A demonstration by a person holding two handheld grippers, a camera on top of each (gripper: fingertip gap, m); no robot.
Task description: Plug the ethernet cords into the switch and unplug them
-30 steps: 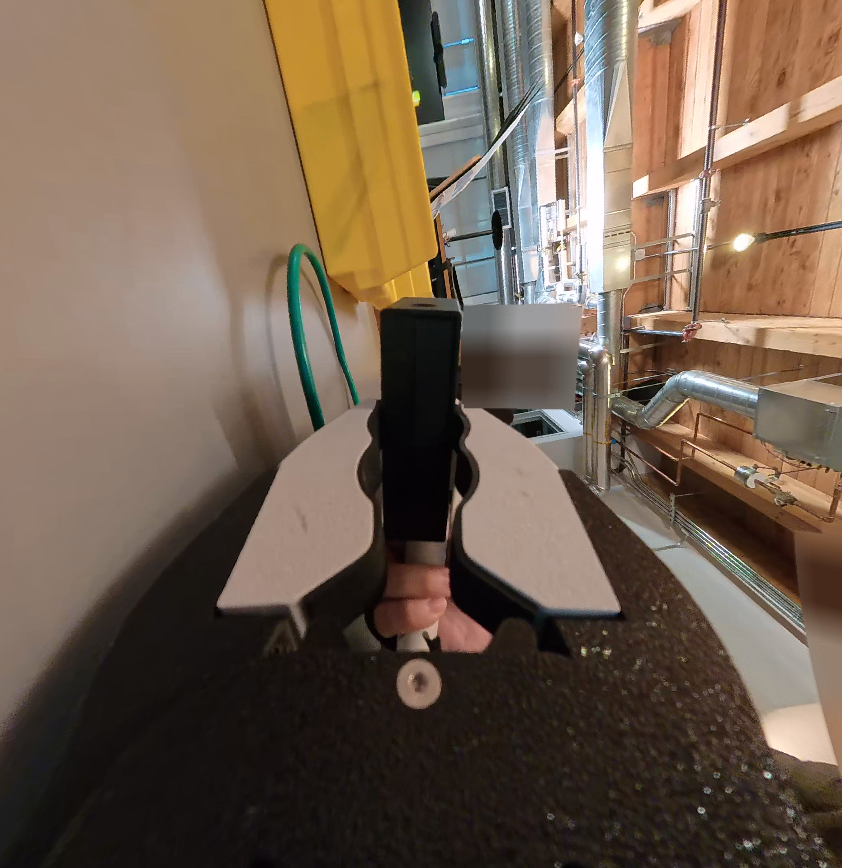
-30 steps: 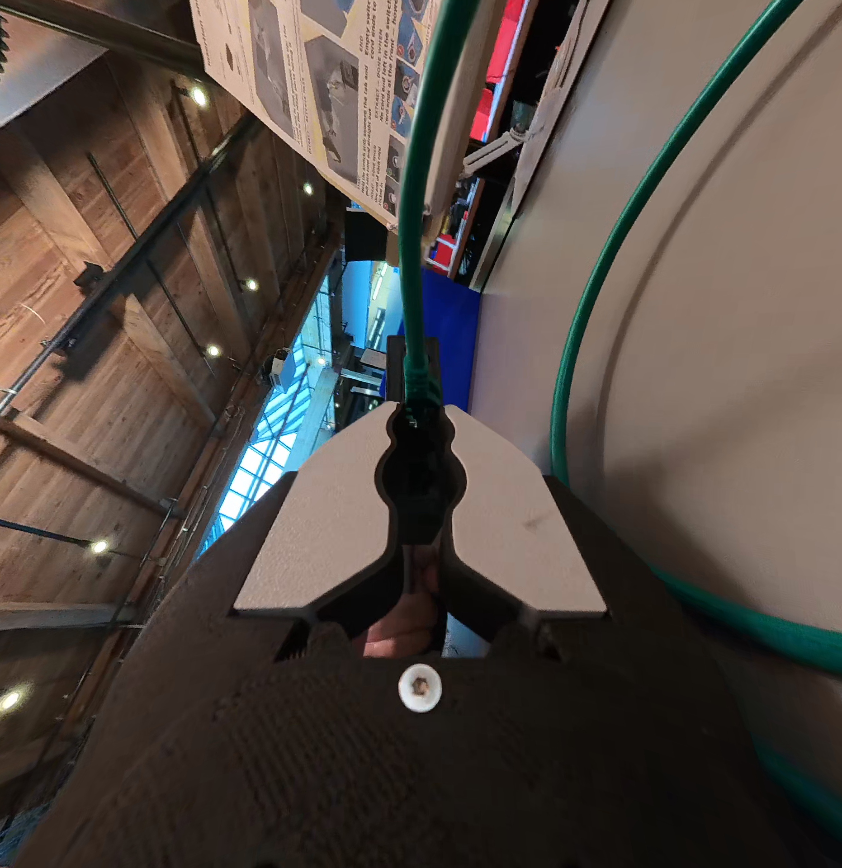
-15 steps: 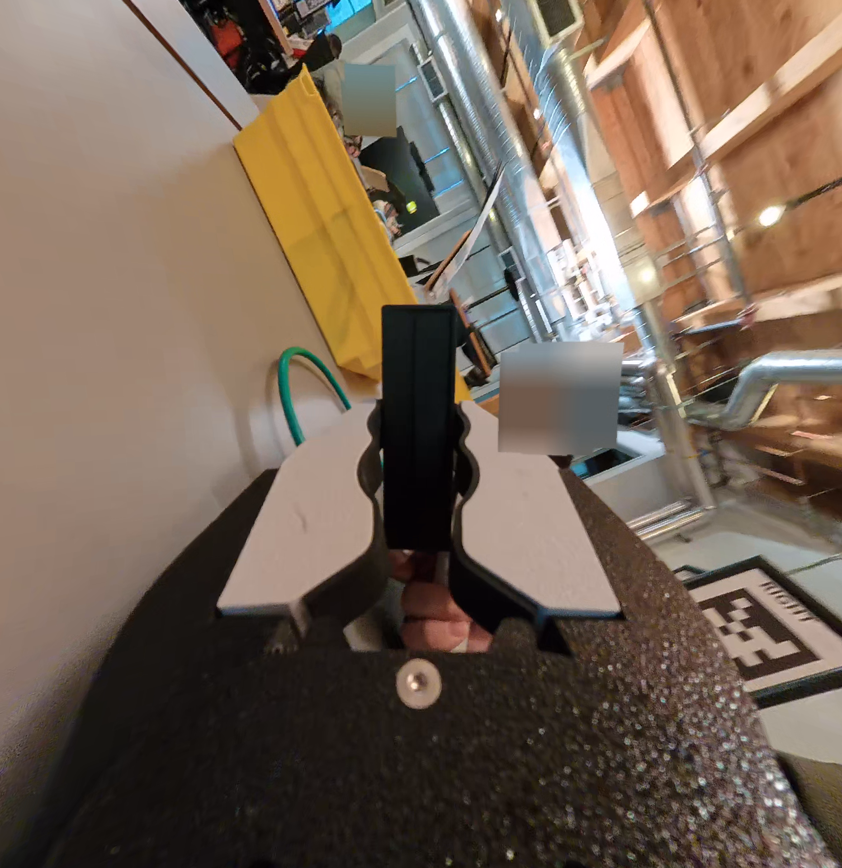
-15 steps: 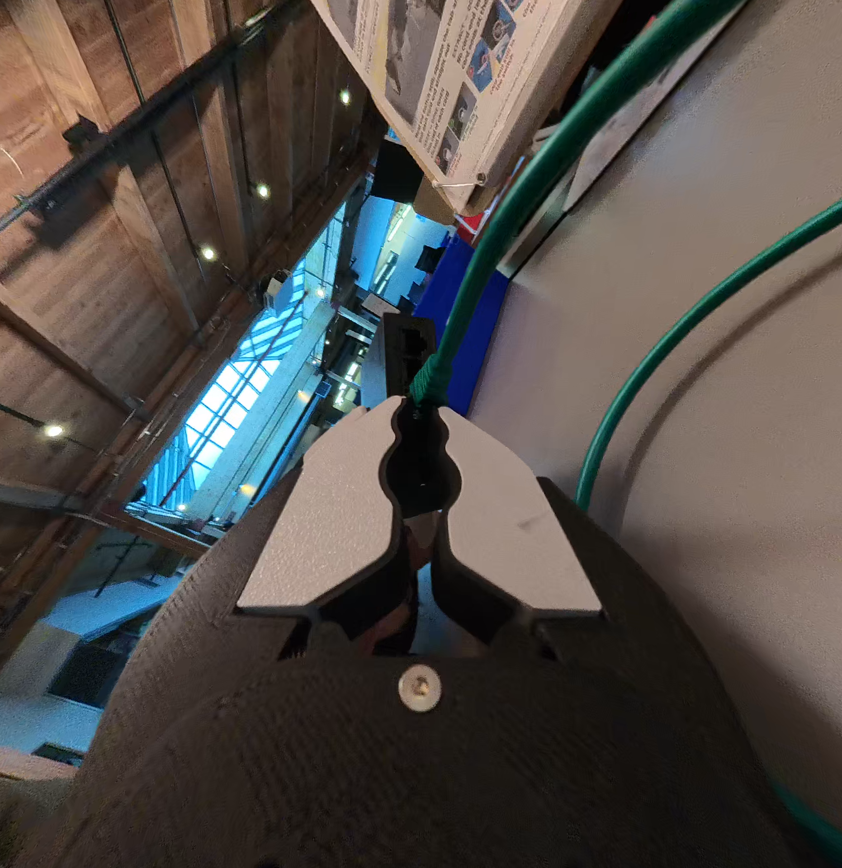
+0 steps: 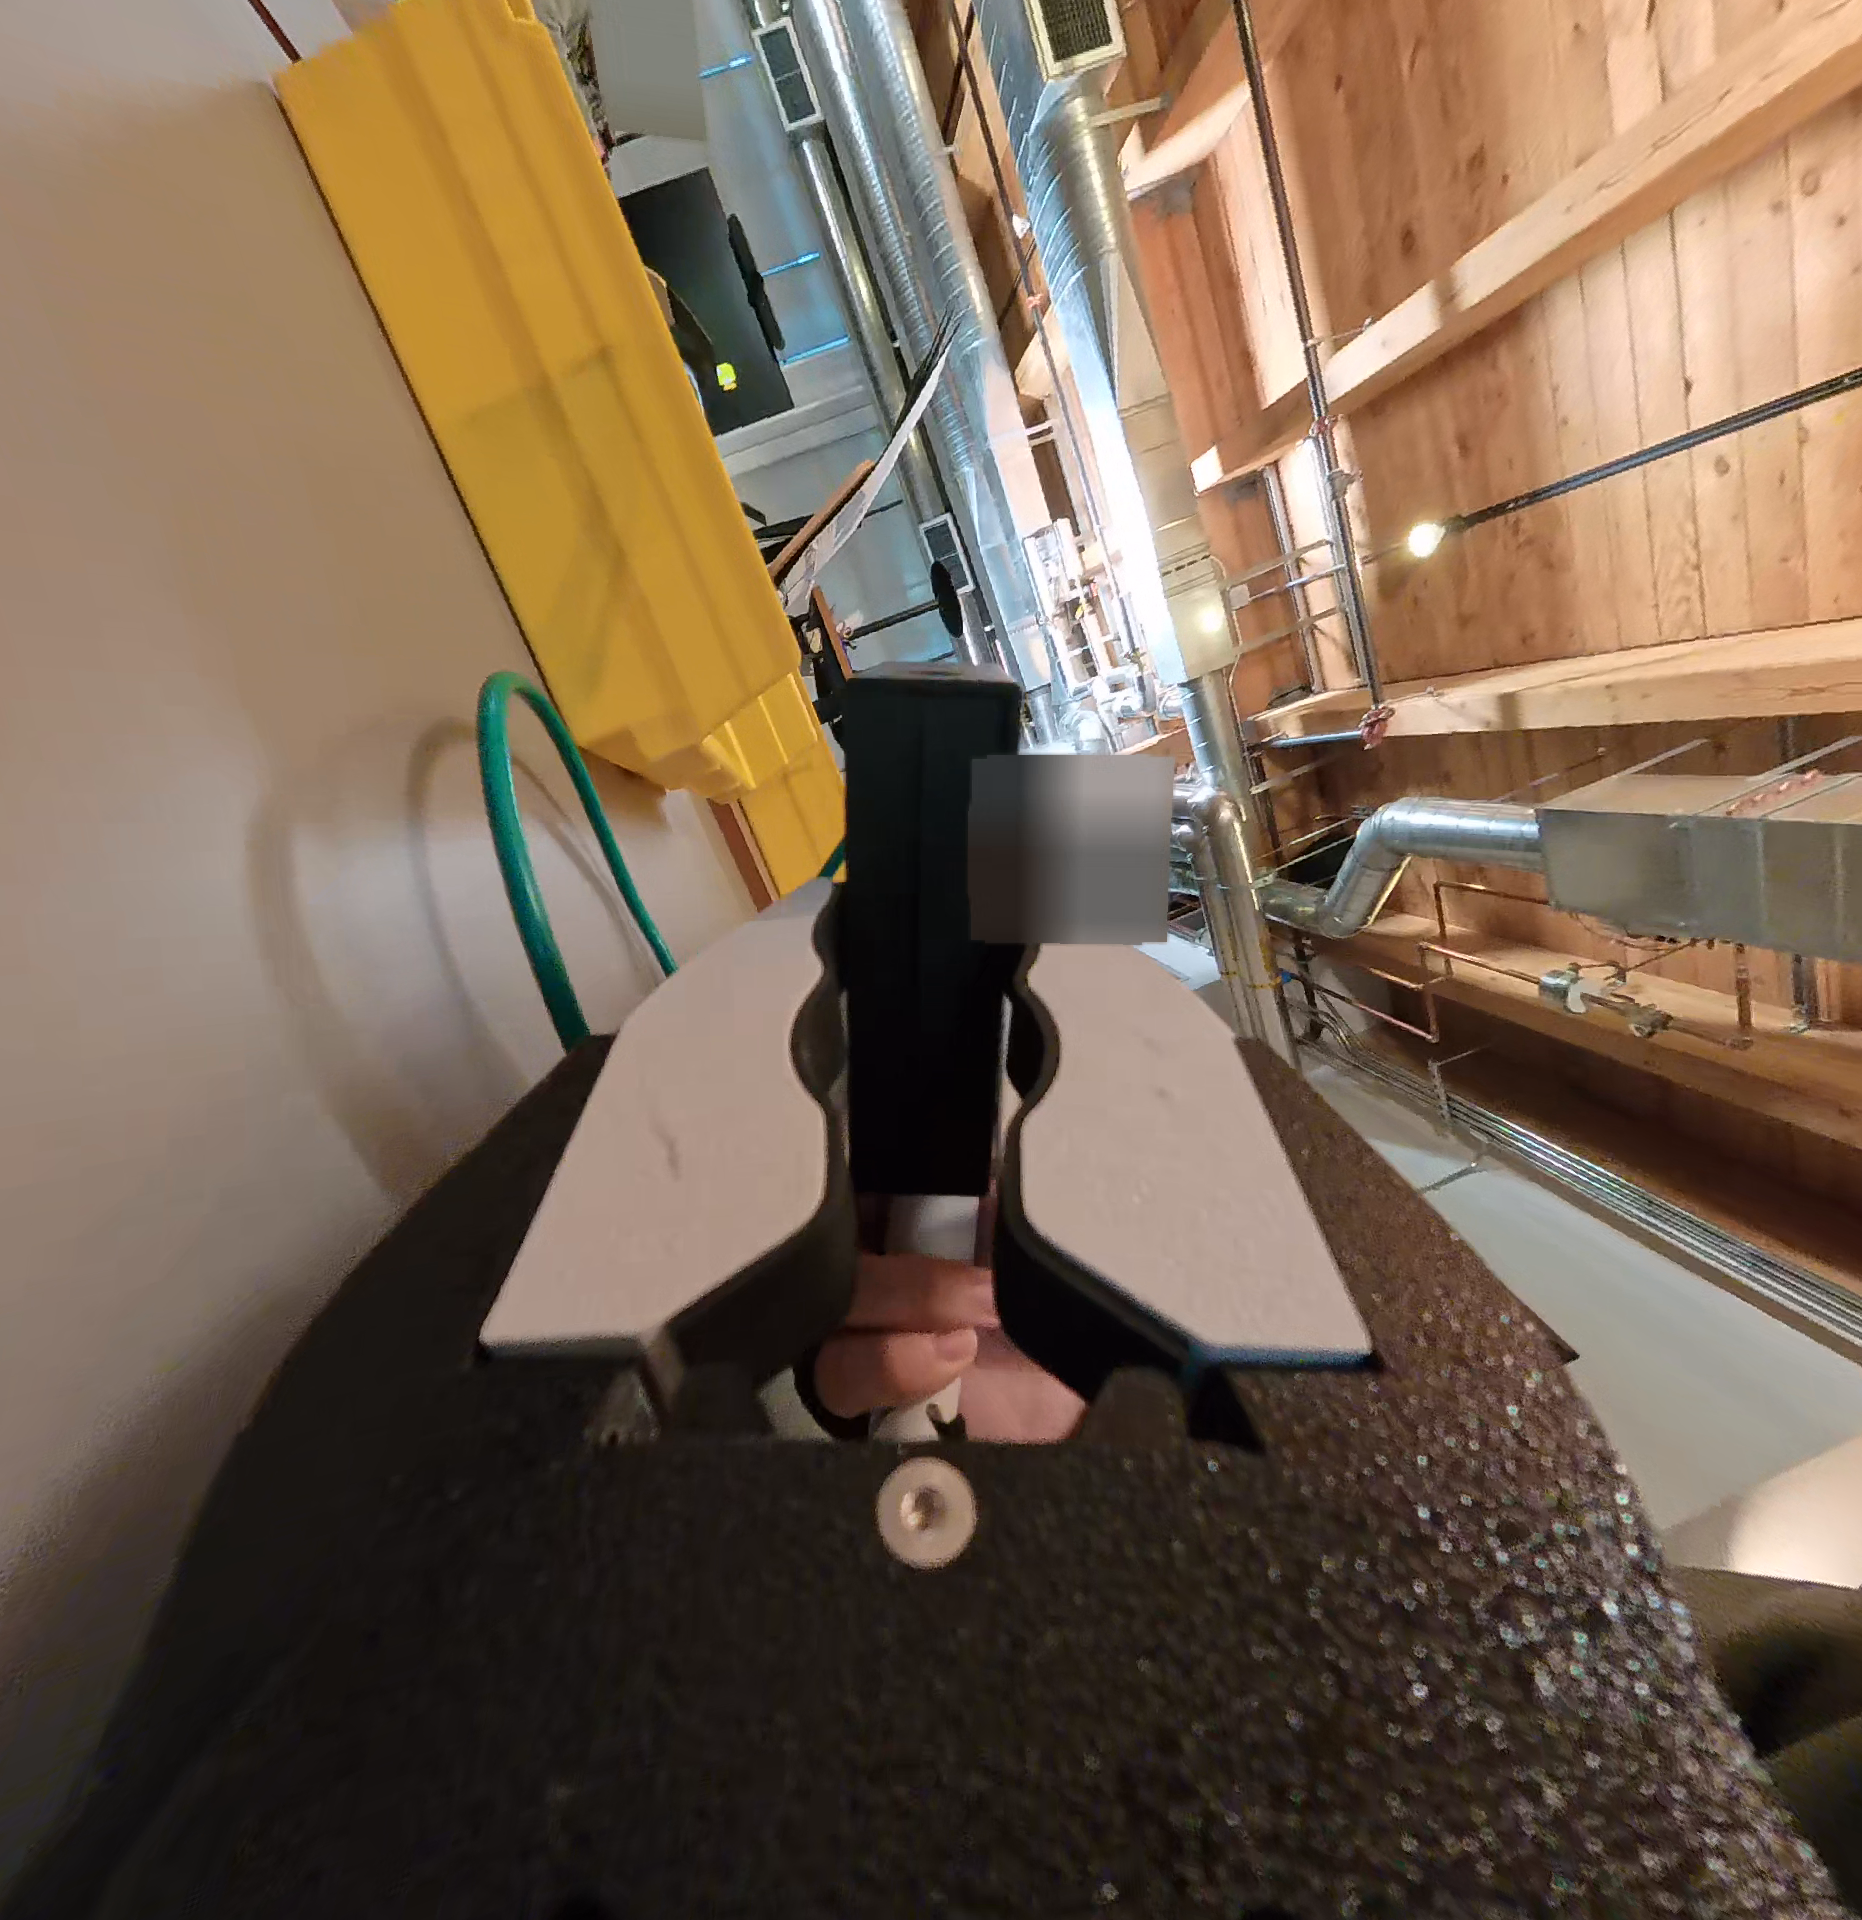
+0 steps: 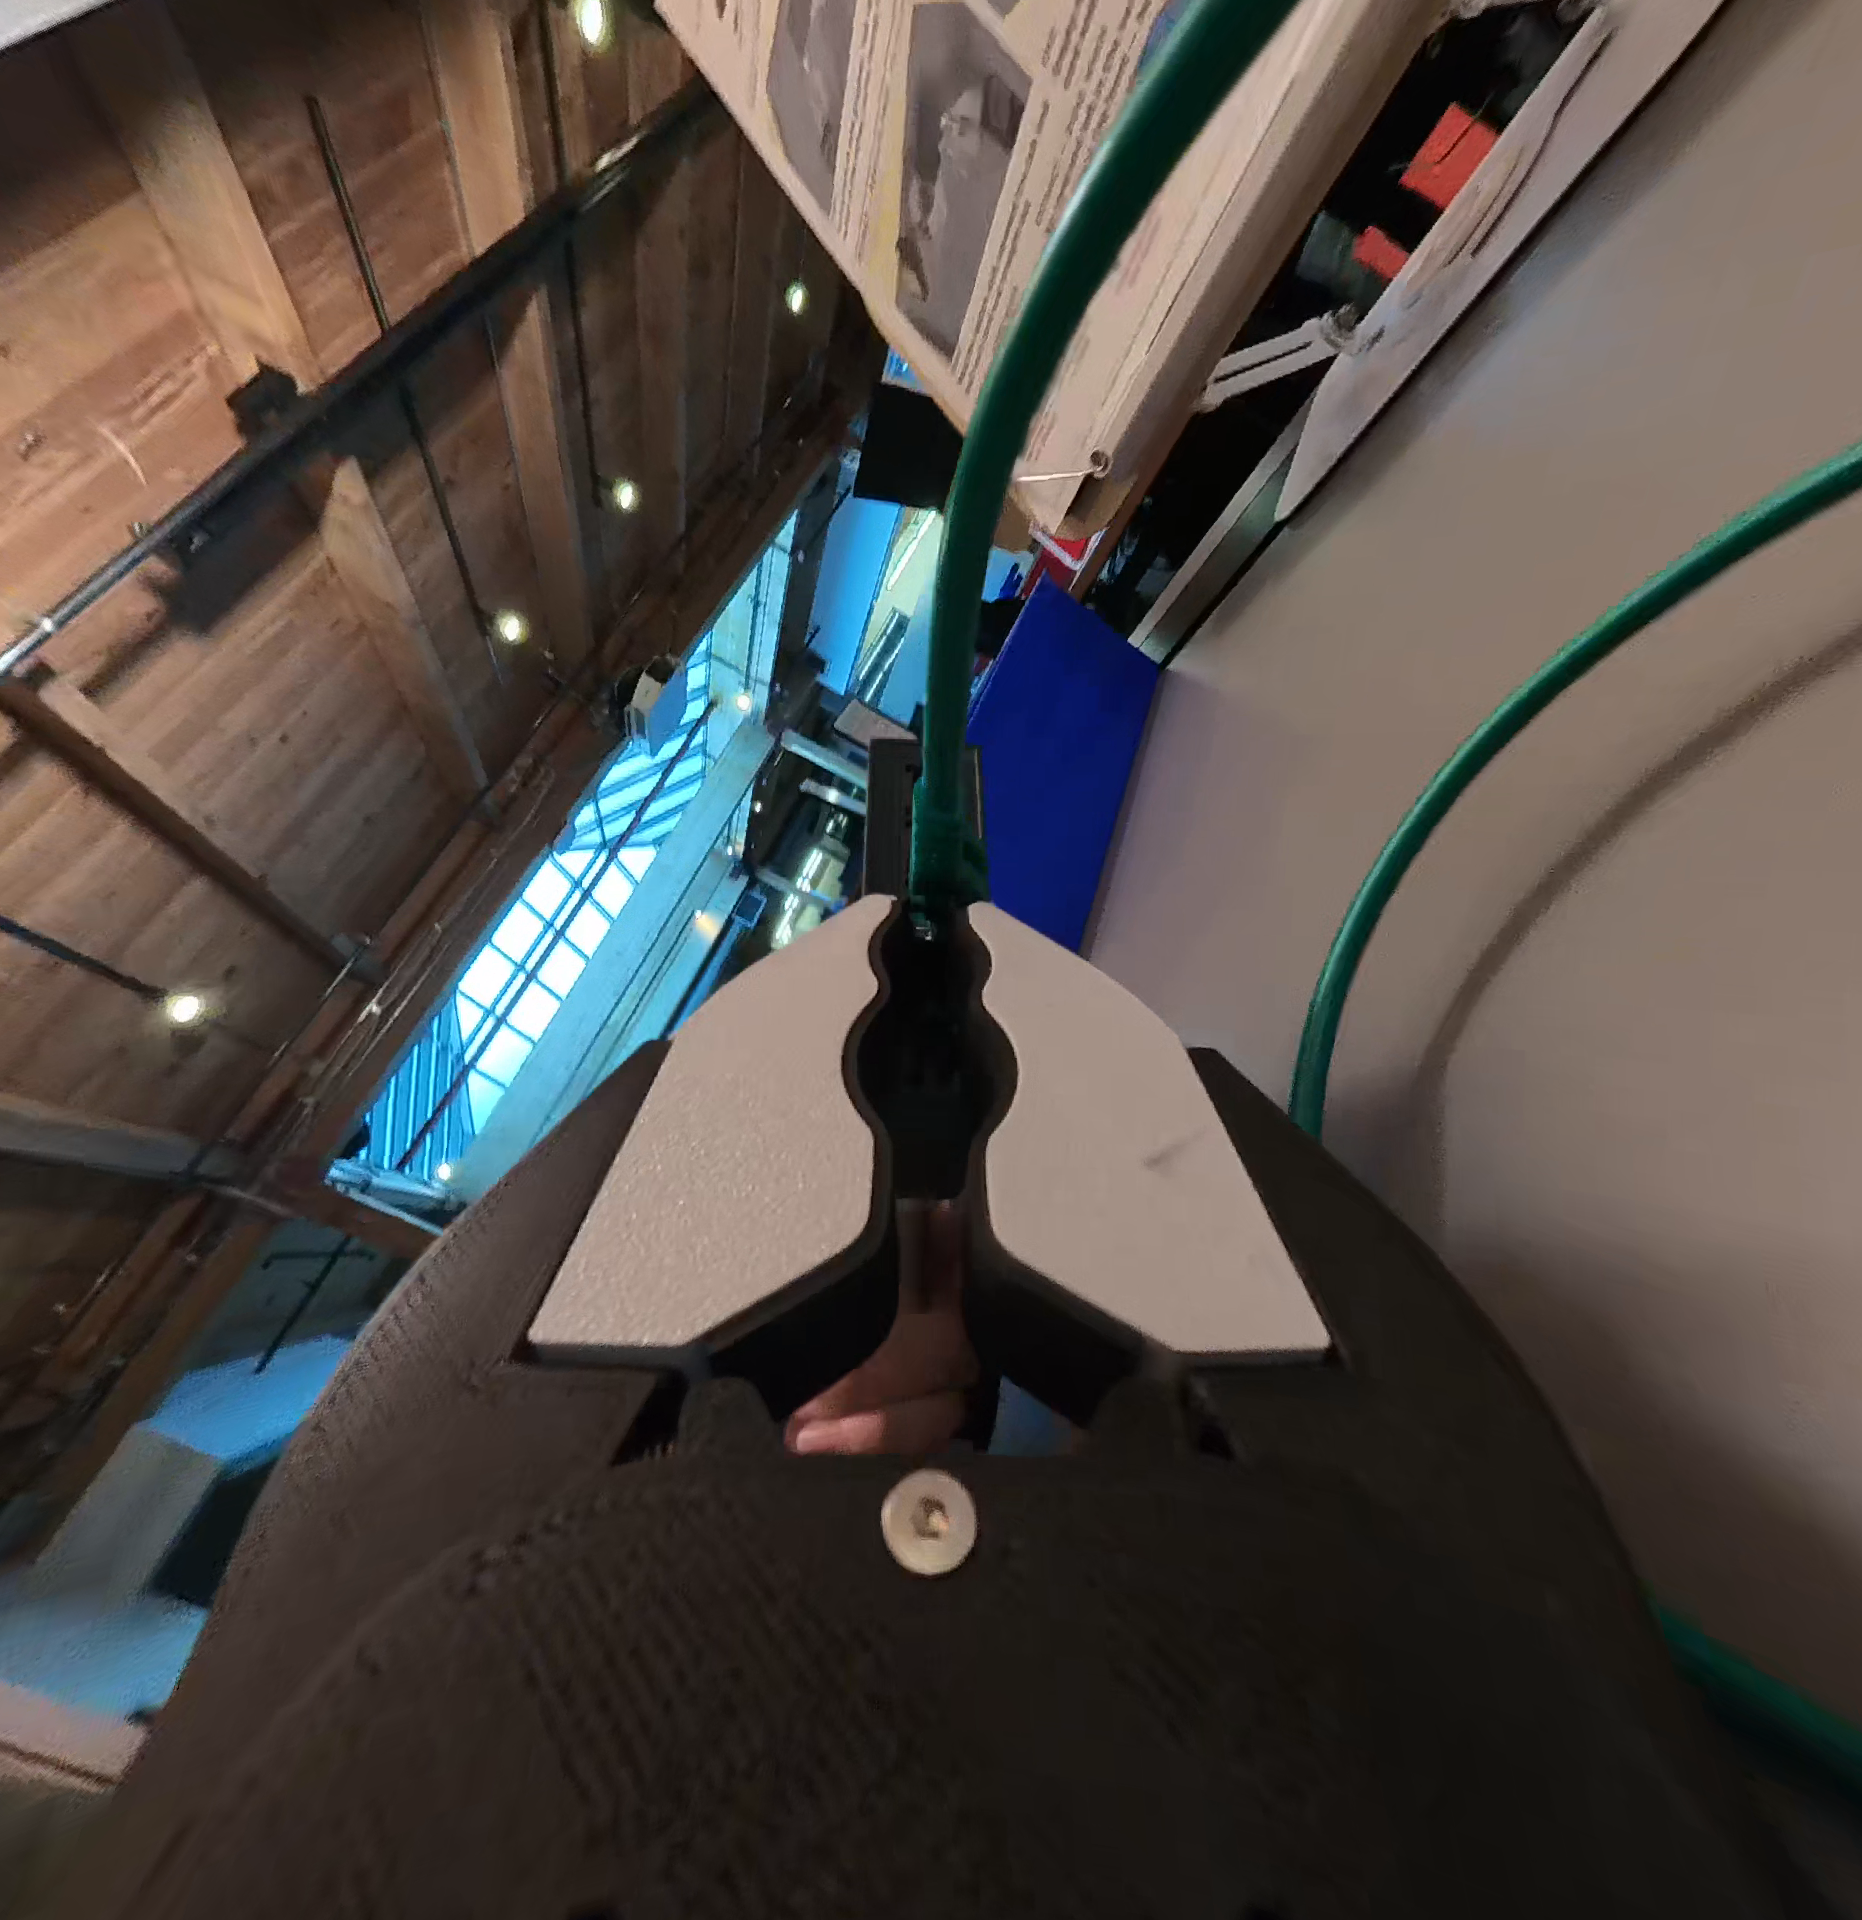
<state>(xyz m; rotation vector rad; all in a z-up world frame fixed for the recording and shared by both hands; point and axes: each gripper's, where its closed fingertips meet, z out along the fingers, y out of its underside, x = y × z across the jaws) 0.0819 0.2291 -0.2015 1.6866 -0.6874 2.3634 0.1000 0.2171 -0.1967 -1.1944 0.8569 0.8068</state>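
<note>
My left gripper [image 5: 919, 971] is shut on a black box-shaped switch [image 5: 906, 810], which stands up between the fingers and reaches past the tips. My right gripper [image 6: 932, 920] is shut on the plug end of a green ethernet cord [image 6: 966, 582]. The cord rises from the fingertips and curves up out of view. The switch also shows in the right wrist view [image 6: 891, 821], just beyond the fingertips and behind the cord's green boot [image 6: 942, 852]. I cannot tell whether the plug touches the switch. More green cord loops over the beige table [image 5: 179, 727] in both views.
A yellow bin [image 5: 553, 416] stands on the table's far side in the left wrist view. In the right wrist view a blue block [image 6: 1052, 769] and printed sheets on a stand [image 6: 958, 156] sit past the table [image 6: 1581, 831]. A cord loop [image 6: 1426, 810] lies right of my right gripper.
Both views swung aside and back while both grippers kept their hold. In the right wrist view the switch slid from beside the cord to behind it.
</note>
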